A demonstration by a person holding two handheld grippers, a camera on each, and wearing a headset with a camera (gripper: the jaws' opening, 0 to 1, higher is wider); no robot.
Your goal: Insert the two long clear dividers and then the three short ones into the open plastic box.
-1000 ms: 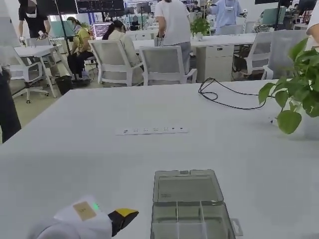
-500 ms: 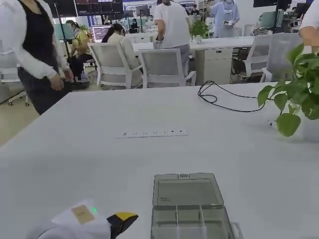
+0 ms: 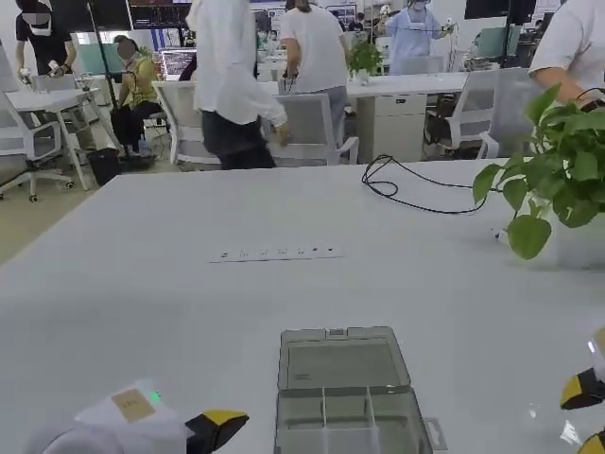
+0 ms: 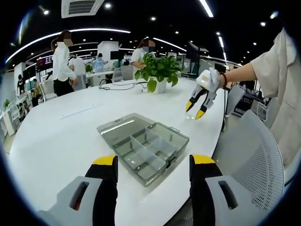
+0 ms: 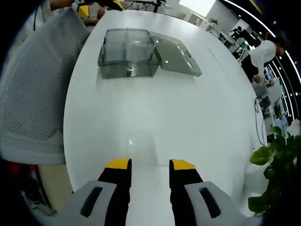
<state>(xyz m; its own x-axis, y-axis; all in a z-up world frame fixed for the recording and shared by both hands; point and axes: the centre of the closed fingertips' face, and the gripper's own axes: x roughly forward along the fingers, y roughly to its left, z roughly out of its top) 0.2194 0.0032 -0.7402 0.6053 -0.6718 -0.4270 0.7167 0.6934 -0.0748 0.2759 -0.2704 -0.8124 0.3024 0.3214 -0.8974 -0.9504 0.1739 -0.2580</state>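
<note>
Over the last second my head camera drifts a little, and the real change is at the lower right edge of the head view: the right tongs [image 3: 588, 414] have come into frame, yellow tips apart and holding nothing. A person in white [image 3: 232, 76] has also walked from the left of the background to the upper middle, well behind the desk [image 3: 142, 284] and no concern to me. The left tongs [image 4: 154, 160] stay at the lower left of the head view, spread wide and empty, and in the left gripper view they frame the box [image 5: 127, 70] just ahead. The box sits where it was, at the bottom centre of the head view, with its lid [image 3: 345, 364] folded flat behind it. Clear dividers [image 4: 142, 147] already stand inside and cut it into compartments, though I cannot count them for certain. I judge the inserting to be mostly or wholly done, and the right tongs may be coming in for whatever piece remains. In the right gripper view a faint glint [image 5: 130, 141] lies on the desk just ahead of the tips; it may be a loose clear divider, but I cannot tell. A plant [image 3: 553, 180] at the right, a black cable [image 3: 416, 189] and a power strip [image 3: 276, 253] lie well apart from the box, so nothing blocks either approach.
</note>
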